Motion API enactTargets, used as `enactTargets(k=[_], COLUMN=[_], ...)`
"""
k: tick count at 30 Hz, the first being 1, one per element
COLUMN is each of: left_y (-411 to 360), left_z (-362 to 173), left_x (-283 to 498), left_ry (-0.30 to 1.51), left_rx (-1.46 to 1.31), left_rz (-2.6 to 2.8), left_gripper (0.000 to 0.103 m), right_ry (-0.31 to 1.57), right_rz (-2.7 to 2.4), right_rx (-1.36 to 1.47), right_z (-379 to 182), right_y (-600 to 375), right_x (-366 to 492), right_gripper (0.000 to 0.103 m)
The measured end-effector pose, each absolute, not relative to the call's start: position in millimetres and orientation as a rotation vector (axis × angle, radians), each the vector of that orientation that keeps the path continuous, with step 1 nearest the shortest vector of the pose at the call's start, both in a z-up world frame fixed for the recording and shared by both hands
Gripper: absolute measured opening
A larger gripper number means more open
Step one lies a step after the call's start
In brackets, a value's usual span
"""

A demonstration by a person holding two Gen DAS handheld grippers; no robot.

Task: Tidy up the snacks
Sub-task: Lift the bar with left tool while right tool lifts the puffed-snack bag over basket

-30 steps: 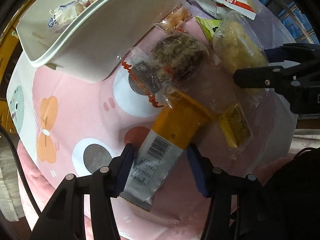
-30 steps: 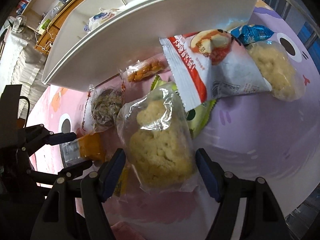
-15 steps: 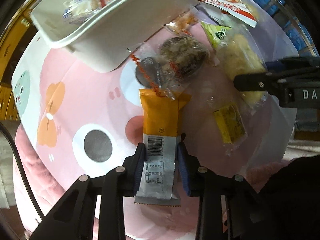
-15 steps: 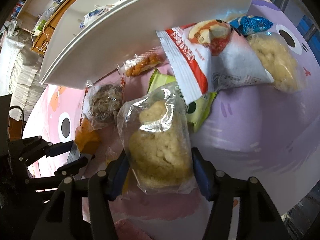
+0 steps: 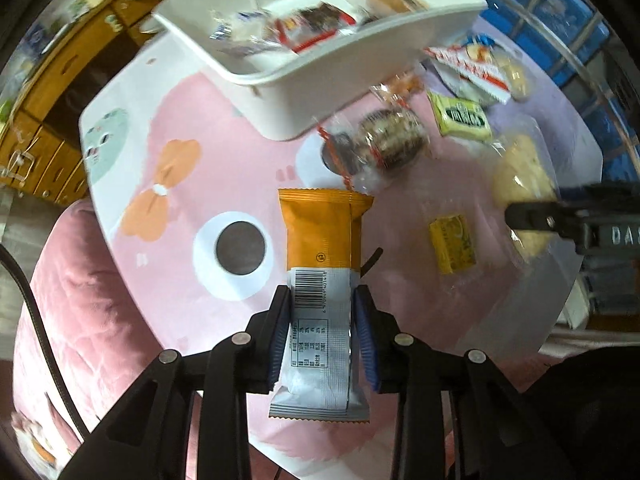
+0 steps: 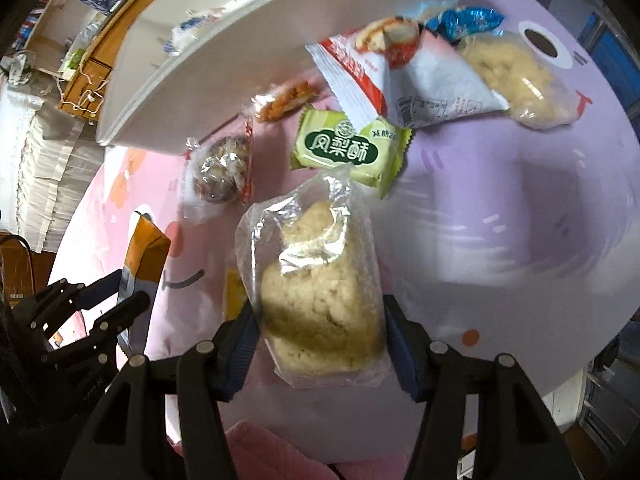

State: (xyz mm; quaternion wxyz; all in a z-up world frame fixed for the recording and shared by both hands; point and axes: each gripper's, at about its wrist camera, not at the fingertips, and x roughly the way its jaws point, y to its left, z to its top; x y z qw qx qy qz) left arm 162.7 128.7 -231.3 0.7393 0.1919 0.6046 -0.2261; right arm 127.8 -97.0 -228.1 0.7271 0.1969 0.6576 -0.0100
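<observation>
A white bin (image 5: 320, 92) stands on the counter (image 5: 168, 184) ahead of both tools, slotted along its inner wall. Seen from the left tool, it holds several wrapped snacks lying loose: a blue-and-white packet (image 5: 236, 28) toward its left, a red-and-white packet (image 5: 312, 28) in the middle, and a blurred orange-brown one (image 5: 384, 0) toward its right. The left tool (image 5: 322, 328) is clamped narrow on an orange and white snack bar (image 5: 322, 264), gripping its white barcode end, with the orange end pointing ahead toward the bin and lifted off the counter. The right tool (image 6: 320, 344) holds a pale rice cake in a clear bag (image 6: 320, 292), its pads pressing both sides. Just ahead of that tool on the counter lies a green pastry packet (image 6: 344, 148), and ahead to its left a round dark snack in clear wrap (image 6: 220, 172). Farther ahead, beside the bin's wall, are a small packet of orange pieces (image 6: 286, 100), a red-and-white bag (image 6: 400, 80), a blue wrapper (image 6: 464, 20) and another bagged rice cake (image 6: 516, 76). A small yellow packet (image 5: 452, 244) lies between the two tools.
</observation>
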Motion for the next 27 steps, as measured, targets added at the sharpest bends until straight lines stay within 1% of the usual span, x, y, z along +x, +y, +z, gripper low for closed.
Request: enactTargets(k=[4,10,19,27], left_y=[129,148,139,117], left_z=[-213,-167,-120,-81], left_x=[158,158,171,203], left_ry=[1.302,1.257,1.197,1.140], left_rx=[0.362,0.264,0.178,0.067], left_rz=[-0.448,-0.409,-0.341,-0.245], left_gripper=[0.030,0.030,0.030,0.030], right_ry=[1.428,1.394,1.319,1.270], right_rz=[-0.017,-0.013,0.038,0.132], right_rx=[0.401,0.343,0.282,0.212], right_z=[-214,-188,-146,-113], right_y=[-93,-100,-119,-146], right_x=[116,108,135,177], right_gripper=[0.059,0.059,0.059,0.059])
